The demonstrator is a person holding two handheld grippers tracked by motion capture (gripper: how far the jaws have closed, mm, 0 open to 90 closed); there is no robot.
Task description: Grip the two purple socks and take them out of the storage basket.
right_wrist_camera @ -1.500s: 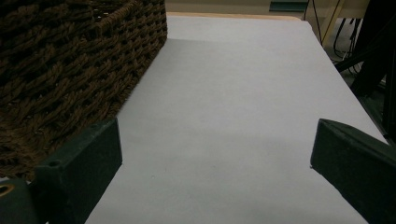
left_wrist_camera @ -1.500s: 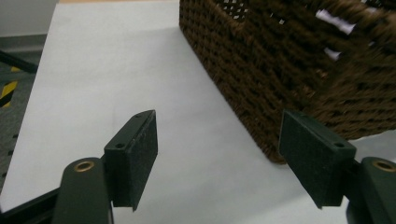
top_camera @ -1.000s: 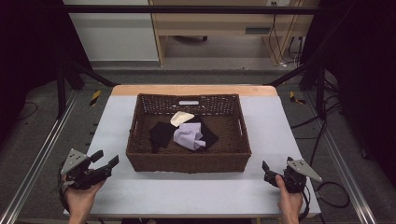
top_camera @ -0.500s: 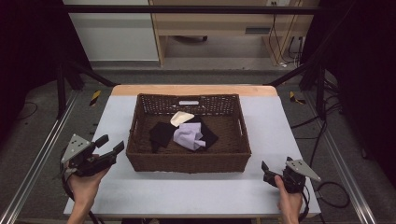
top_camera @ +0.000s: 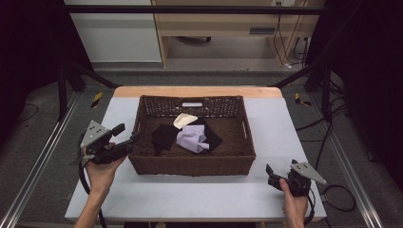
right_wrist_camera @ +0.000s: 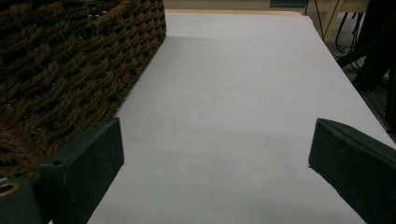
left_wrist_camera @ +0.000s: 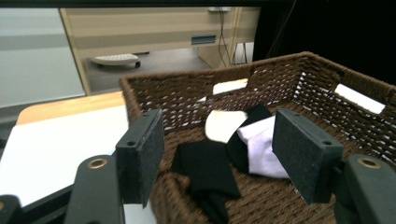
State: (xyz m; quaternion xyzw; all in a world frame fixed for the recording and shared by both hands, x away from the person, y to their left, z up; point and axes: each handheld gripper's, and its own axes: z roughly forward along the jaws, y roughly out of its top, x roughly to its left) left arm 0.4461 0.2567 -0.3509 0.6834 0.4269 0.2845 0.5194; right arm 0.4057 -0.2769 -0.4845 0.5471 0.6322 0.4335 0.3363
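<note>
White table (top_camera: 304,118), wicker basket (top_camera: 190,166); labels unreadable.

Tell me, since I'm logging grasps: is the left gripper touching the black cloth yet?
Apart. The left gripper view shows the left gripper open above the basket rim, the black cloth lying beyond it.

Two hand-held grippers, black bodies, each topped by grey three-cornered plate with small dark dots. Left gripper (top_camera: 125,136): flat rectangular jaw pads, dark textured faces, one small screw hole near each pad's edge; rounded black arms behind pads carry brass-coloured rivets. Right gripper (top_camera: 271,172): same black block pads, brass rivet at one arm's base. Black cable trails from each gripper. Forearms bare, no sleeves, no gloves on left hand (top_camera: 100,170) or right hand (top_camera: 293,203).
</note>
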